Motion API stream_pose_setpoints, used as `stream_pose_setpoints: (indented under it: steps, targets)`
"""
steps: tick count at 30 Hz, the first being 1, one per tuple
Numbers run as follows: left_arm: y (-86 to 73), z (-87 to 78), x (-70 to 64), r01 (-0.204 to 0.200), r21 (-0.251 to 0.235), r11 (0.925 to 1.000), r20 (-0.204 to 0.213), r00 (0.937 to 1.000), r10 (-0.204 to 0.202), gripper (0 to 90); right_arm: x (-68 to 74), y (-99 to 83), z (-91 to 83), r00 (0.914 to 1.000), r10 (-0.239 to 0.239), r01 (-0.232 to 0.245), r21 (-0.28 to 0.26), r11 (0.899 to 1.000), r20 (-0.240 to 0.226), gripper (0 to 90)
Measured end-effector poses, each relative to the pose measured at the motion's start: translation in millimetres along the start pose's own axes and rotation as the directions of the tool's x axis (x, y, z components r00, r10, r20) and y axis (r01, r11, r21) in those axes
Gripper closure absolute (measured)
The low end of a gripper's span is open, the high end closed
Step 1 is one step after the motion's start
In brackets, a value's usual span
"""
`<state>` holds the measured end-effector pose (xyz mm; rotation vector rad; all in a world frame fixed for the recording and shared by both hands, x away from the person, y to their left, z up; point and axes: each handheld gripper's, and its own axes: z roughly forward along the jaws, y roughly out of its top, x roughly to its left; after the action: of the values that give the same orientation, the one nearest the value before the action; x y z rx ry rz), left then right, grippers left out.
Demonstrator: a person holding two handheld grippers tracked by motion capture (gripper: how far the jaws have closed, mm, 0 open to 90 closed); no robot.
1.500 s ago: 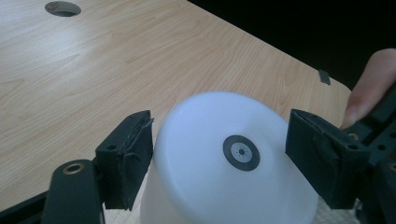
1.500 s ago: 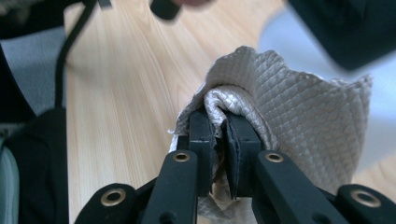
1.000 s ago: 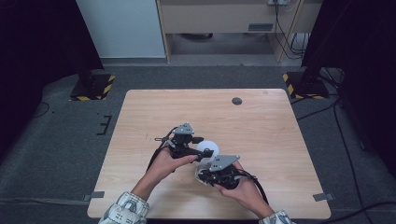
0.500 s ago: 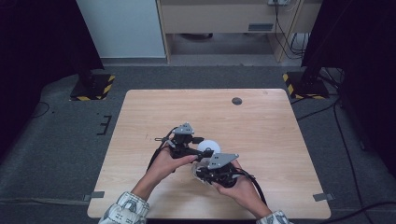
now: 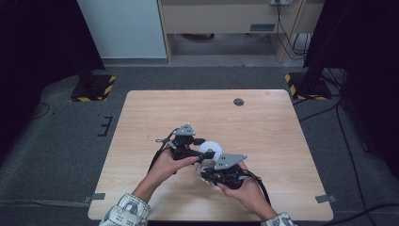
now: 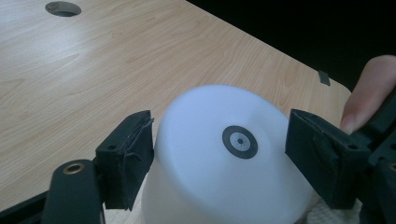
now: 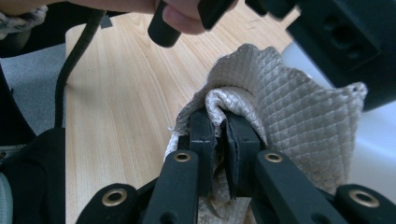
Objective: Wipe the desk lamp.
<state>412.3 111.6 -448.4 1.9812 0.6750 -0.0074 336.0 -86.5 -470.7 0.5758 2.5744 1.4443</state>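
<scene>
A white cup [image 6: 224, 154], bottom up and tilted, sits between the jaws of my left gripper [image 6: 219, 144], which press on its sides. In the high view the cup [image 5: 210, 147] is near the middle of the table's front half, with my left gripper [image 5: 201, 151] at its left. My right gripper [image 7: 222, 126] is shut on a beige quilted cloth [image 7: 289, 102], bunched against the cup's white wall [image 7: 378, 140]. From above, my right gripper [image 5: 207, 172] is just in front of the cup, and the cloth [image 5: 202, 169] peeks out under it.
The wooden table [image 5: 263, 122] has a round cable hole [image 5: 239, 101] at its back right. Cables trail from both grippers toward the front edge. Dark floor and stands with striped bases [image 5: 94, 89] surround the table.
My right gripper with the cloth has shifted slightly left and closer under the cup. The left gripper and cup have stayed nearly in place.
</scene>
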Motion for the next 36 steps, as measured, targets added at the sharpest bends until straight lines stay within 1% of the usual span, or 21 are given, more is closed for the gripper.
stream_pose_setpoints:
  steps: [1,2,5,7,10,11,13,16,19,22,27,36]
  targets:
    - [0.0,0.0,0.0,0.0,0.0,1.0,0.0,1.0,0.0,23.1,-0.8,-1.4,1.1,1.0,-0.008,0.008,0.005,1.0,0.0,83.2]
    - [0.0,0.1,-0.1,0.001,-0.001,1.0,0.0,1.0,-0.001,23.1,-1.7,-4.2,3.5,1.0,-0.004,0.004,0.014,1.0,-0.006,83.3]
    - [0.1,0.0,0.1,0.001,-0.001,1.0,-0.001,1.0,-0.001,23.1,-3.2,-13.5,14.9,1.0,-0.007,0.007,0.071,0.997,-0.006,83.4]
    - [0.1,-0.3,0.0,-0.001,0.0,1.0,-0.002,1.0,0.001,23.2,-1.1,-12.4,18.3,1.0,-0.009,0.008,0.07,0.997,0.005,83.3]
    - [0.0,0.3,0.2,0.002,-0.005,1.0,0.001,1.0,-0.002,23.2,2.4,-3.2,16.8,0.9995,-0.026,0.025,0.015,1.0,0.018,83.3]
    - [-0.1,0.5,0.4,0.003,-0.006,1.0,0.002,1.0,-0.003,23.2,2.8,-1.4,17.0,0.999,-0.038,0.038,0.012,0.999,0.024,83.3]
    - [-0.1,0.2,0.5,0.002,-0.004,1.0,0.001,1.0,-0.002,23.2,2.0,-2.3,18.8,0.9989,-0.044,0.044,0.024,0.999,0.017,83.2]
    - [0.0,-0.1,0.3,0.0,-0.002,1.0,-0.001,1.0,0.0,23.2,-0.4,-8.4,19.1,0.9983,-0.056,0.054,0.077,0.996,0.019,83.2]
    - [-0.2,0.0,0.5,0.001,-0.003,1.0,0.001,1.0,-0.001,23.2,-1.6,-13.1,12.6,0.9977,-0.063,0.06,0.104,0.993,0.025,83.1]
    - [-0.3,-0.5,0.9,0.003,-0.003,1.0,0.003,1.0,-0.003,23.3,-5.2,-14.4,1.7,0.9981,-0.057,0.054,0.105,0.993,0.022,82.9]
    - [-0.1,-1.6,0.3,-0.006,0.0,1.0,-0.004,1.0,0.006,23.4,-12.5,-18.5,-16.0,0.9984,-0.042,0.038,0.107,0.994,0.037,82.7]
    - [0.0,-2.2,0.4,-0.007,0.001,1.0,-0.006,1.0,0.007,23.6,-25.3,-19.1,-45.2,0.9982,-0.005,0.003,0.043,0.999,0.059,83.1]
